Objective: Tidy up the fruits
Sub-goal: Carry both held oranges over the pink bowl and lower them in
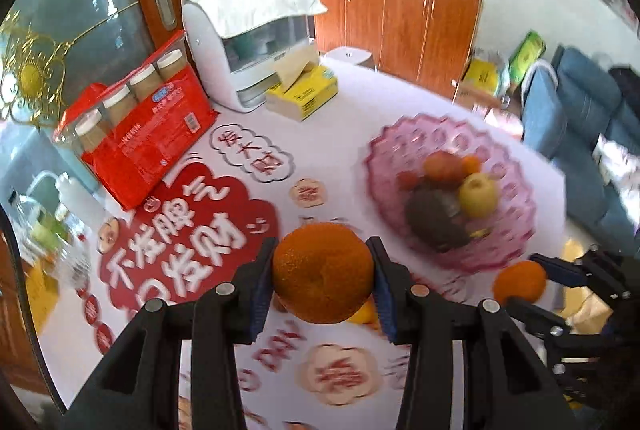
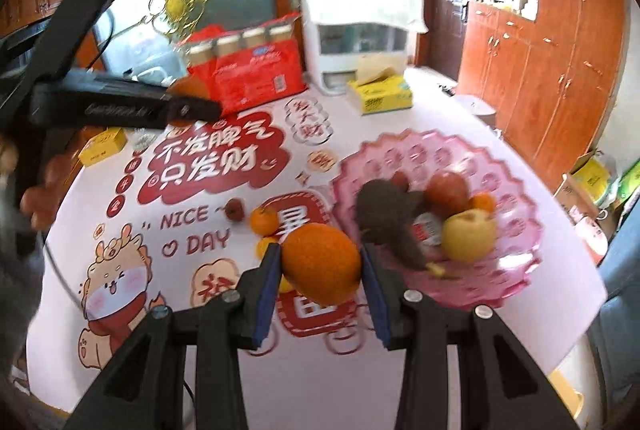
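An orange [image 1: 323, 272] is clamped between the jaws of the left gripper [image 1: 323, 282] and held above a worktop [image 1: 360, 102] covered in red and white printed lettering. A second orange [image 2: 321, 262] is clamped the same way in the right gripper [image 2: 320, 268]. To the right of both lies a pink scalloped plate [image 2: 516, 262] already carrying a yellow apple [image 2: 468, 235], a red apple [image 2: 447, 193], a small orange fruit and a dark, blurred lump that cannot be identified.

At the back of the worktop are seen a red pack of jars [image 1: 140, 118], a white appliance [image 1: 256, 42] with a cloth draped over it, and a yellow tissue box [image 1: 304, 94].

Only in the right wrist view are loose fruits shown on the worktop just beyond the held orange: a small tangerine [image 2: 264, 220] and a small dark red fruit [image 2: 234, 209], with the left gripper's black body crossing the upper left. Only in the left wrist view is the right gripper seen from the side, at the lower right near the plate's edge, with a blue sofa [image 1: 580, 118] behind it
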Demonstrator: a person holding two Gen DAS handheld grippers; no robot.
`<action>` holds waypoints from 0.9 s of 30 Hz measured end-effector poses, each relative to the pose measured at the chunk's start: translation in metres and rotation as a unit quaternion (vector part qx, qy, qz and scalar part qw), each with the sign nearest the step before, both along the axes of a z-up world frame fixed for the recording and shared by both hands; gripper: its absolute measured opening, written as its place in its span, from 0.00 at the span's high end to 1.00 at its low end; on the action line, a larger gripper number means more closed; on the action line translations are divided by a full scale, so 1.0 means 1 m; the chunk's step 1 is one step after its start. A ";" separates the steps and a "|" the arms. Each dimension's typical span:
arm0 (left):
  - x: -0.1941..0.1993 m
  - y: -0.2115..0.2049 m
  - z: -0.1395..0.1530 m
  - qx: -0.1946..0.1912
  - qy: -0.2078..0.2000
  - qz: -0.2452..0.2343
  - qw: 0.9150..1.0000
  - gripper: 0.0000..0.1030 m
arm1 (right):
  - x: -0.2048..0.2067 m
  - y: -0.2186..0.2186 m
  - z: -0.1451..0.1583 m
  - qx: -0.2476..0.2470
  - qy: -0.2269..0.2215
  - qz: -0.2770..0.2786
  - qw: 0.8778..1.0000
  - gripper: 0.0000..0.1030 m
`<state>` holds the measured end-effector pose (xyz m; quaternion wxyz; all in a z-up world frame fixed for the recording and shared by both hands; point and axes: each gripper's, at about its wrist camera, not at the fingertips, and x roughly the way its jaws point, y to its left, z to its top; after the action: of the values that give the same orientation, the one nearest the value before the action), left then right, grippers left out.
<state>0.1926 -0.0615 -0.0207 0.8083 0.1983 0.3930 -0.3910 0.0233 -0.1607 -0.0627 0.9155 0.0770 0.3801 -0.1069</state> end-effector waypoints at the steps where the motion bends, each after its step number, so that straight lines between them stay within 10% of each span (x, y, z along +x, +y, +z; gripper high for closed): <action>1: -0.009 -0.005 0.002 -0.009 0.006 0.008 1.000 0.59 | -0.003 -0.007 0.002 -0.002 -0.004 -0.002 1.000 0.61; 27: -0.074 -0.162 -0.083 0.030 0.080 0.174 0.981 0.59 | 0.015 -0.197 -0.036 -0.002 0.054 0.061 0.997 0.61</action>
<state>0.1188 -0.2235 -0.1040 0.8237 0.1187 0.4965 -0.2468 0.0379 -0.3577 -0.0984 0.8985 0.0460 0.4330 -0.0555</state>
